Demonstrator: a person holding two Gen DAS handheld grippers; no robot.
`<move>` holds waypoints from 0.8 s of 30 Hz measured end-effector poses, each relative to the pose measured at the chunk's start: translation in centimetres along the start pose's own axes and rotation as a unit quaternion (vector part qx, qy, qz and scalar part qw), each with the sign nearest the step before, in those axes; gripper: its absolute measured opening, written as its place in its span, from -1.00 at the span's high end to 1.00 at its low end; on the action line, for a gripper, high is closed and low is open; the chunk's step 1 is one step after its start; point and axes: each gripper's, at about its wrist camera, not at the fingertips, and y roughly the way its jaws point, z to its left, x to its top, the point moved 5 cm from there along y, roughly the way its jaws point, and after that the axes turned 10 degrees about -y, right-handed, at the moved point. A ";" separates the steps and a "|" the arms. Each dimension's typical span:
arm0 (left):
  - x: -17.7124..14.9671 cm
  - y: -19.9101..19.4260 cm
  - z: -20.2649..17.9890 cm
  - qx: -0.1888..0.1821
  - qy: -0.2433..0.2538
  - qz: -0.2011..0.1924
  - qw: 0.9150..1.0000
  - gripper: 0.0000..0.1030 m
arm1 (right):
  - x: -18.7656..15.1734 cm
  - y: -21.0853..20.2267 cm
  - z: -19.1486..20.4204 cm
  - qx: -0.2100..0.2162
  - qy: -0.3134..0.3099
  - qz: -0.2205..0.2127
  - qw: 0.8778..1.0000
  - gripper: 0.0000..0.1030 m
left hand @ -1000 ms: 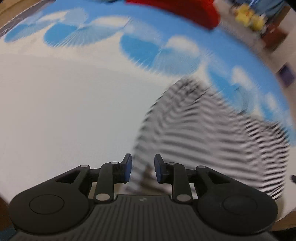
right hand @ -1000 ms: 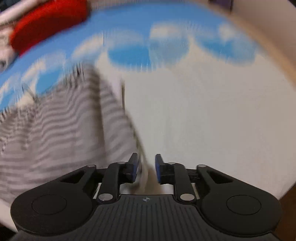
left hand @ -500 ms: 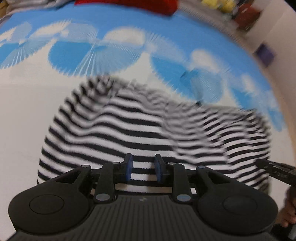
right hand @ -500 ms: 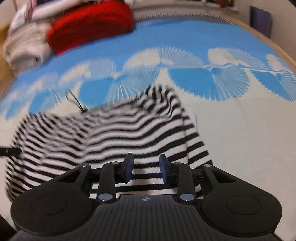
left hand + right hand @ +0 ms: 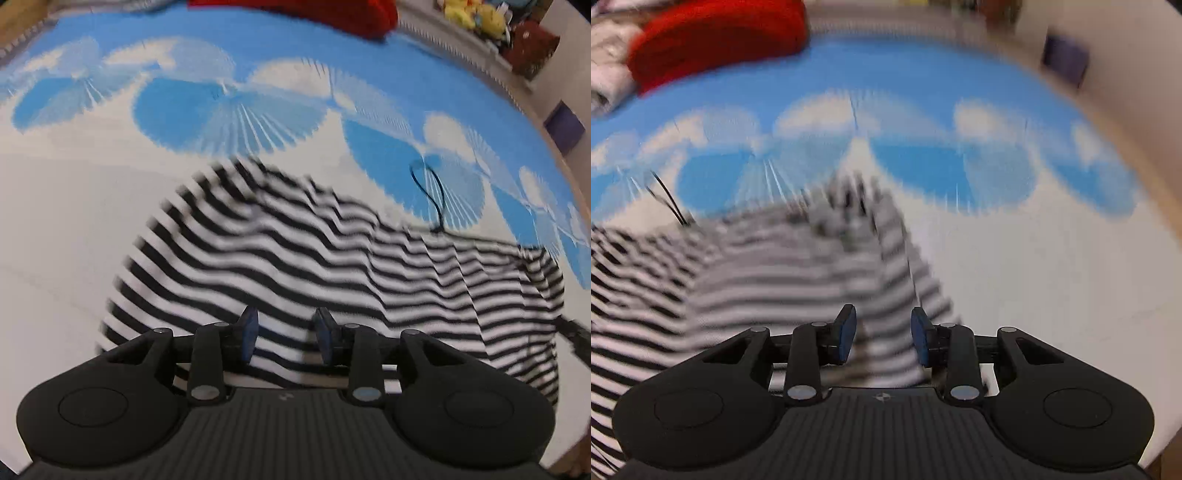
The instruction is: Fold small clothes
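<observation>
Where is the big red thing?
The red thing lies at the far edge of the blue-and-white mat, top left in the right wrist view, beyond the striped shirt, beside pale bundled cloth.

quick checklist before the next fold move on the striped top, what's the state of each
1. Left tool open: ok, jaws apart with the striped top showing between them.
2. Right tool open: ok, jaws apart.
3. Top lying flat: not ok, rippled and bunched at its far edge.
4. Top fully on the mat: ok in the left view.
5. Black cord clear of the top: not ok, it meets the far edge.
6. Right view sharp enough to aim: not ok, blurred.
</observation>
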 end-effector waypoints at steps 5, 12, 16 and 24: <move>0.9 -1.8 1.7 0.011 0.005 -0.034 0.999 0.27 | 0.4 -2.8 4.6 0.089 -0.014 -0.041 0.995 0.23; 0.7 -3.9 3.4 0.006 0.016 -0.055 0.998 0.27 | -2.9 2.1 12.5 0.097 -0.129 0.086 0.983 0.23; -0.6 -4.7 2.2 -0.033 0.040 -0.044 0.998 0.27 | -2.0 3.4 12.5 0.086 -0.133 0.092 0.983 0.15; -3.5 -1.2 -1.2 -0.041 0.115 0.055 0.991 0.21 | 1.4 3.1 3.9 0.021 -0.076 0.064 0.995 0.16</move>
